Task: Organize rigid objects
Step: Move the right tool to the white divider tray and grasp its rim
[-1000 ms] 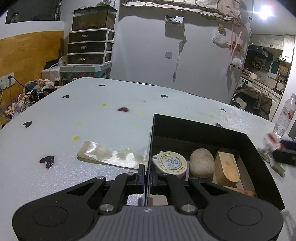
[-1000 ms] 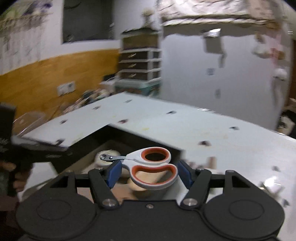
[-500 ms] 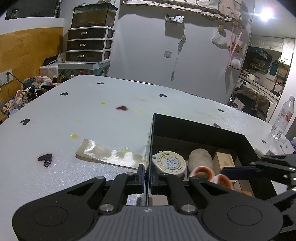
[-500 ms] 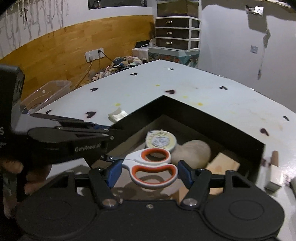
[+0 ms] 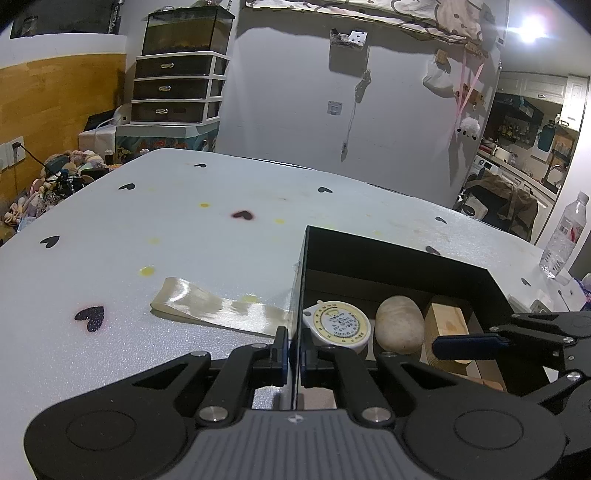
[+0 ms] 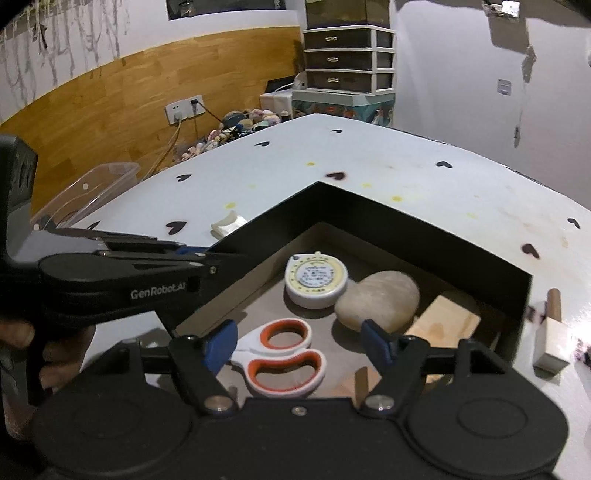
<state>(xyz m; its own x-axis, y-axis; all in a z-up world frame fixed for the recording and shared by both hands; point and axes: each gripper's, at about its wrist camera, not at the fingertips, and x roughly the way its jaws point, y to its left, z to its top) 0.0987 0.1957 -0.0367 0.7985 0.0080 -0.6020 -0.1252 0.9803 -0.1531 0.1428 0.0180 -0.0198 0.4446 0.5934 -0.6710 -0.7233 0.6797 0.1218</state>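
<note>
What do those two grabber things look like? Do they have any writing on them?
Both are black plastic. The right gripper has blue pads on its fingertips, silver screws and round discs on its body. The left gripper carries white lettering, "GenRobot.AI", along its side.

dim room, lamp (image 5: pixel 529 32) glare upper right, fisheye-bent edges, sharp focus

We see a white table (image 5: pixel 184 229) with heart stickers; on it a black box (image 6: pixel 369 206) under the jaws, a ribbon strip (image 5: pixel 218 310) left of them, a water bottle (image 5: pixel 563 236) far right.
</note>
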